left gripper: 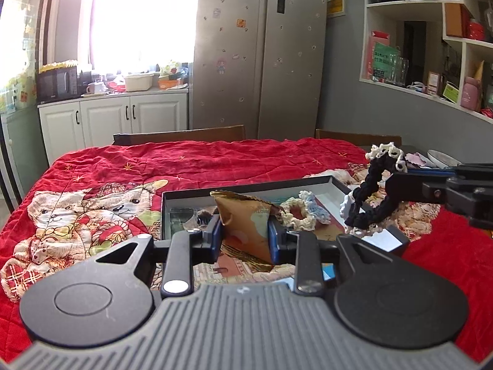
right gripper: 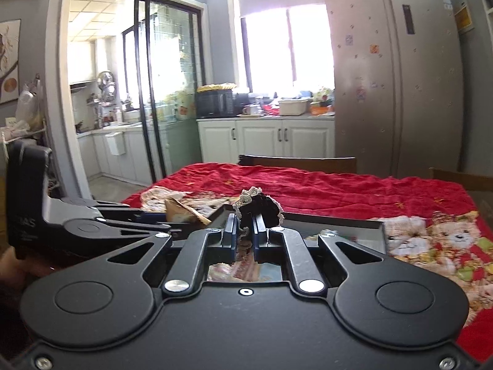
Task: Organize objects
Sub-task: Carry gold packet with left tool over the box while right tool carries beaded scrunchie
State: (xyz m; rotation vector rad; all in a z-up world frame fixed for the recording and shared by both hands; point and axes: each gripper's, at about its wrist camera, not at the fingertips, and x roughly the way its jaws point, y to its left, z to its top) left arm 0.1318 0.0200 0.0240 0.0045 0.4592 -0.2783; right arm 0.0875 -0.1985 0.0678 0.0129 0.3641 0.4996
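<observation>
My left gripper (left gripper: 245,234) is shut on a brown snack packet (left gripper: 246,222) and holds it upright over the near part of a shallow black box (left gripper: 246,186). A cream and pale blue crocheted scrunchie (left gripper: 300,211) lies inside the box. My right gripper (right gripper: 245,231) is shut on a black scrunchie with cream trim (right gripper: 258,205), held above the box's right side. In the left wrist view the black scrunchie (left gripper: 374,191) hangs from the right gripper's fingers (left gripper: 400,182). In the right wrist view the packet (right gripper: 181,211) and the left gripper (right gripper: 92,225) show at left.
The box sits on a red quilt with teddy bear prints (left gripper: 185,166) covering the table. Two wooden chair backs (left gripper: 178,137) stand at the far edge. A white plate (left gripper: 440,157) lies at the far right. A fridge (left gripper: 262,52) and cabinets stand behind.
</observation>
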